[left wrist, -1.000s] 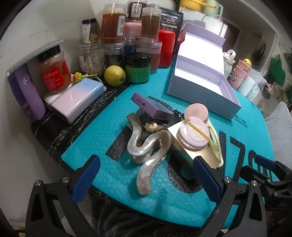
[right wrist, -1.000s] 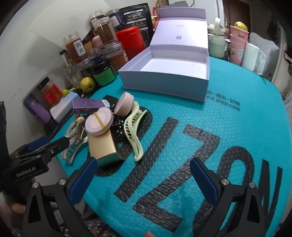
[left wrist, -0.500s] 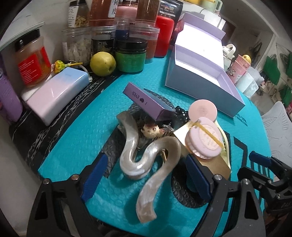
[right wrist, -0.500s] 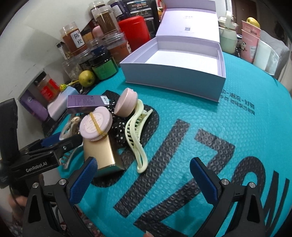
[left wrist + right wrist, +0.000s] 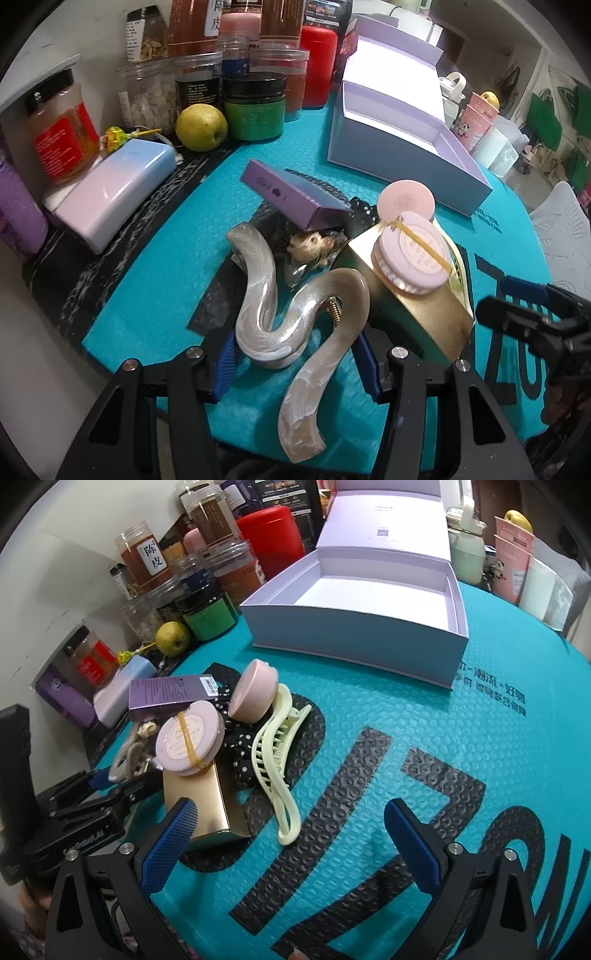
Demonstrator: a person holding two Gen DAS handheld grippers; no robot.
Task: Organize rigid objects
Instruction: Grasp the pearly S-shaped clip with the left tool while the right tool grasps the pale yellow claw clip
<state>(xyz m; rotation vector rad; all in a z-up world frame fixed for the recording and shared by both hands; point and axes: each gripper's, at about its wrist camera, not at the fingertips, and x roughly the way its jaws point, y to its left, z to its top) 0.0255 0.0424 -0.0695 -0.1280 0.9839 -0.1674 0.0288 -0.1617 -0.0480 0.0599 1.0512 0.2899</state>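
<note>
A pearly S-shaped hair clip (image 5: 258,325) lies at the near edge of the teal mat (image 5: 155,266). My left gripper (image 5: 297,356) straddles it with the jaws closing; a thin gap shows at the right pad. Beside it a gold box (image 5: 424,317) carries a pink compact bound with a rubber band (image 5: 413,254). A purple carton (image 5: 288,195) and a pink round case (image 5: 406,199) lie behind. My right gripper (image 5: 291,845) stands open over the mat, the tip of a pale yellow claw clip (image 5: 273,749) between its fingers. The open lilac box (image 5: 351,635) sits behind, nothing inside.
Jars, a red canister (image 5: 273,535) and a lemon (image 5: 201,127) line the back left by the wall. A pale power bank (image 5: 114,188) lies at the mat's left edge. Cups (image 5: 513,557) stand at the far right. A black dotted scrunchie (image 5: 240,746) lies under the pile.
My left gripper has come down over the pearly clip and its jaws have narrowed from wide open to close beside it. The right gripper has drifted nearer the pile.
</note>
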